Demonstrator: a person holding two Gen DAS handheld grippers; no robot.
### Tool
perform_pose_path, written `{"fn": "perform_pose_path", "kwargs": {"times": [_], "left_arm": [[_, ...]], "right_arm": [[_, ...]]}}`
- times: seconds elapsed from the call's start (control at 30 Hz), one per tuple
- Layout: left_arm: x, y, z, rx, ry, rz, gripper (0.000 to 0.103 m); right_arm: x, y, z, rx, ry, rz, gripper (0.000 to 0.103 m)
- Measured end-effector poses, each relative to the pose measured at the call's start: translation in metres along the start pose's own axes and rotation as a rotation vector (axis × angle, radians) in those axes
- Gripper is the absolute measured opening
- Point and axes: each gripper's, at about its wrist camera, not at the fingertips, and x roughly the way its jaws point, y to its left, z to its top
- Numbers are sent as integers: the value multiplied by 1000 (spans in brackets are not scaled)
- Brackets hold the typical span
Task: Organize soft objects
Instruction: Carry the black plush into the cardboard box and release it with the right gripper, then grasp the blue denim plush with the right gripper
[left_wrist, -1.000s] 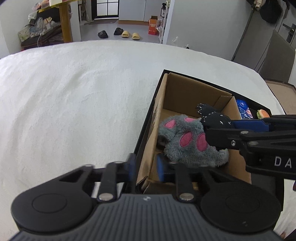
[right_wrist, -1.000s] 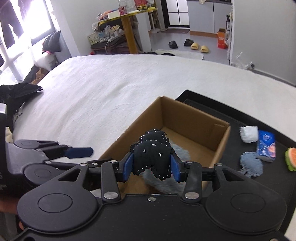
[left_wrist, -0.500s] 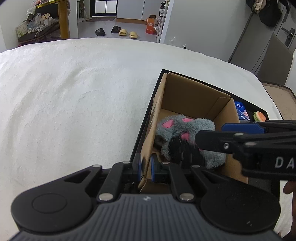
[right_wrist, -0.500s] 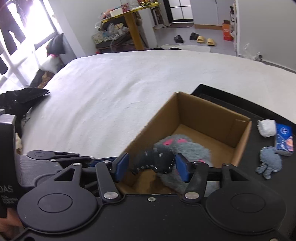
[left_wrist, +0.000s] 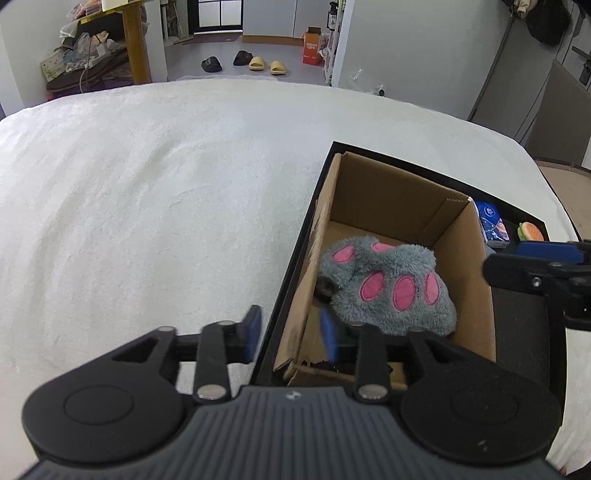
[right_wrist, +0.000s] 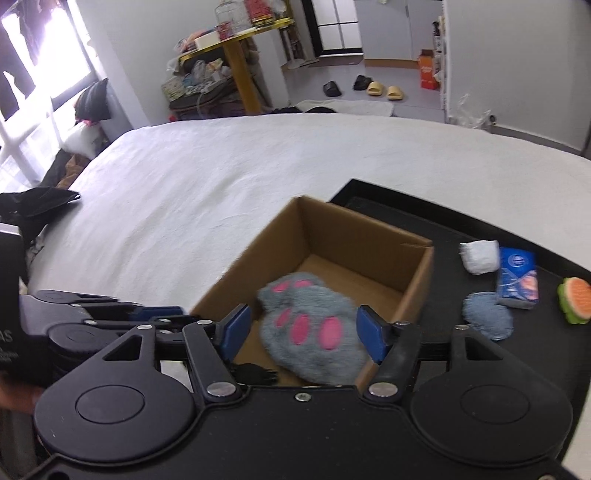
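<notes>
Plush paw (right_wrist: 312, 325) lies inside cardboard box (right_wrist: 369, 236); my right gripper (right_wrist: 303, 330) hovers above, jaws apart, empty. Left gripper (left_wrist: 290, 332), jaws apart, straddles the box wall. Next: denim piece (right_wrist: 487, 319), approached low.

- Yellow slippers (left_wrist: 266, 65) and black slippers (left_wrist: 226, 61) are lying on the floor.
- An orange box (left_wrist: 311, 44) is standing nearby.
- A yellow table (right_wrist: 236, 48) is holding clutter.
</notes>
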Motion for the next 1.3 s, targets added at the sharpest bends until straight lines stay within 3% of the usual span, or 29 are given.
{"fn": "perform_pose_path", "kwargs": {"times": [0.07, 0.43, 0.83, 1.3], "left_arm": [[-1, -4, 1, 12, -12, 11, 46], [8, -34, 10, 79, -12, 79, 55], [34, -72, 32, 163, -32, 200, 69], [72, -99, 49, 202, -9, 314, 71]], "right_arm": [[-4, -9, -1, 5, -10, -16, 65], [-9, -61, -12, 29, -36, -75, 68], [18, -120, -41, 148, -72, -135, 74], [59, -169, -50, 192, -95, -177, 78]]}}
